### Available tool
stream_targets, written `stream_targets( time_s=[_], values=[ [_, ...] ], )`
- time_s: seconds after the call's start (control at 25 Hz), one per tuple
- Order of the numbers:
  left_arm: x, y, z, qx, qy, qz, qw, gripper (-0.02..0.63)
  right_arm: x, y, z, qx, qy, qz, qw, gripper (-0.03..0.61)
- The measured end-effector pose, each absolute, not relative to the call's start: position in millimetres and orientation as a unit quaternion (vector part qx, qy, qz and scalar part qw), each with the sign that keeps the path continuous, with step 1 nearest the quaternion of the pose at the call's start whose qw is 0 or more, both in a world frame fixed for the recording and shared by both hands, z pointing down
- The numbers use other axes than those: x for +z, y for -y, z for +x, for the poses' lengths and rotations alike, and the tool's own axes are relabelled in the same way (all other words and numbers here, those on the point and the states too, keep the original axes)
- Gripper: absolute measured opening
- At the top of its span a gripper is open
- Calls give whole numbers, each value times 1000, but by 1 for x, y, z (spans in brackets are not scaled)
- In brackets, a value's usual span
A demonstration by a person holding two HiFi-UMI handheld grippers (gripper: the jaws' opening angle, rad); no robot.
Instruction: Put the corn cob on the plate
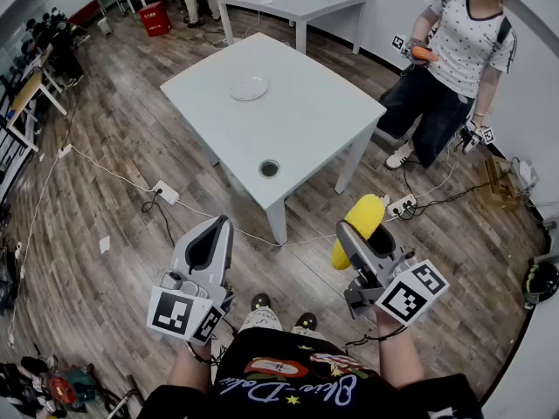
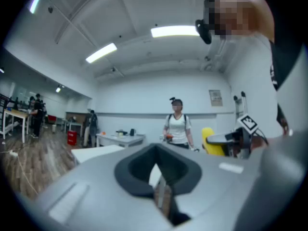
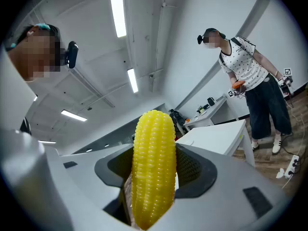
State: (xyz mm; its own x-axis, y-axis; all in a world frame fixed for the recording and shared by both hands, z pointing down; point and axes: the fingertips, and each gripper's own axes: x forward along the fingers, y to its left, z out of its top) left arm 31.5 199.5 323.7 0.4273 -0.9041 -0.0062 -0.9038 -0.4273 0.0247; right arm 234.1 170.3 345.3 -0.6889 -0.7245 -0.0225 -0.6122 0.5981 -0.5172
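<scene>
A white table (image 1: 297, 120) stands on the wooden floor (image 1: 105, 190), well ahead of the person carrying the corn, with bare boards open between them. Its near corner points at the carrier, so a straight walk-up meets an edge, not a flat side. A bystander (image 1: 454, 51) stands off the table's right side, and that approach looks the tighter one.

The right gripper (image 1: 356, 234), held level, is pinching the corn cob (image 1: 362, 221) around its middle. The cob stands upright and both ends jut clear of the jaws, likely so that it can be laid down lengthwise. The left gripper (image 1: 217, 227) is pressed together on nothing and hangs level beside the right one, seemingly just kept out of the way.

The plate (image 1: 249, 87) sits empty toward the table's far side, apart from every edge, so the reach will probably be long. A round hole (image 1: 269, 168) lies in the tabletop near the front corner. A white cable with a power strip (image 1: 166, 192) trails across the floor by the near leg, a possible snag underfoot.
</scene>
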Motion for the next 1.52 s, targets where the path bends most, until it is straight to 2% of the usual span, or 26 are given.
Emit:
stream_targets(
  time_s=[0.24, 0.52, 0.76, 1.0, 1.28, 1.52],
  values=[
    [323, -139, -7, -27, 544, 839, -9, 3, 339, -107, 184, -228, -898, -359, 111, 237],
    [321, 12, -70, -30, 510, 859, -35, 3, 333, 34, 96, -211, -897, -371, 118, 237],
    [318, 118, -121, -30, 472, 881, -17, 3, 330, 143, 25, -211, -887, -394, 117, 238],
    [320, 181, -153, -47, 475, 879, -3, 3, 356, 222, -16, -228, -888, -395, 62, 237],
    [339, 217, -167, -42, 471, 881, 29, 3, 432, 315, -43, -247, -870, -420, -71, 238],
    [359, 244, -183, -30, 489, 871, 48, 3, 488, 382, -68, -300, -853, -405, -136, 237]
  ],
)
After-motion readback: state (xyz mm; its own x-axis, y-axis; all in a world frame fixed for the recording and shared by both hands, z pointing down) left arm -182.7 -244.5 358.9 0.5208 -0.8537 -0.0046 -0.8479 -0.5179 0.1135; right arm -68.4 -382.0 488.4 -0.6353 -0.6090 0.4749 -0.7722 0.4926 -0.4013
